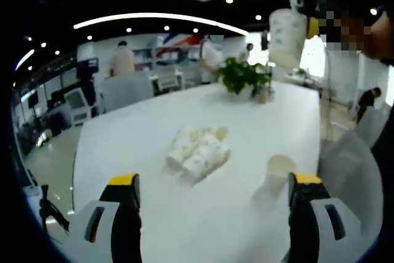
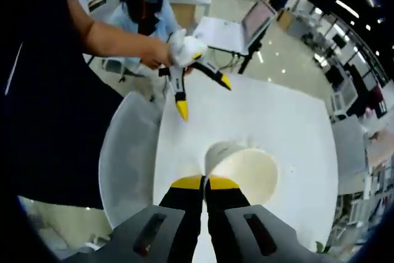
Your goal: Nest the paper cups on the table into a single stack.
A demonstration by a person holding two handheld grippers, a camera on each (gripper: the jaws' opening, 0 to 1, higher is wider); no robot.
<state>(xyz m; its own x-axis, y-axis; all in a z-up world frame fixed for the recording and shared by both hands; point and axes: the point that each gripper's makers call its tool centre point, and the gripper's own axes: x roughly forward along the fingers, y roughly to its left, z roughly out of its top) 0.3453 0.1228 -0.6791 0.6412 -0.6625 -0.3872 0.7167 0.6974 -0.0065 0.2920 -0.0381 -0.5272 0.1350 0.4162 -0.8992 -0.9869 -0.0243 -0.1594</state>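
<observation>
My right gripper (image 2: 204, 182) pinches the rim of a paper cup (image 2: 243, 167) — its mouth faces the right gripper view and I see nothing in it. The left gripper view shows that cup (image 1: 287, 36) raised above the white table (image 1: 154, 133). There, my left gripper (image 1: 212, 183) has its jaws spread wide, holding nothing. Between them lie sideways cups (image 1: 200, 152) and one upright cup (image 1: 278, 173) — its contents I cannot tell. A potted plant (image 1: 243, 77) stands beyond.

The pile of white patterned paper cups (image 1: 198, 152) lying on the white table (image 1: 154, 133) is blurred, so their count cannot be told. The raised white paper cup (image 2: 243, 170) hides part of the table in the right gripper view.
</observation>
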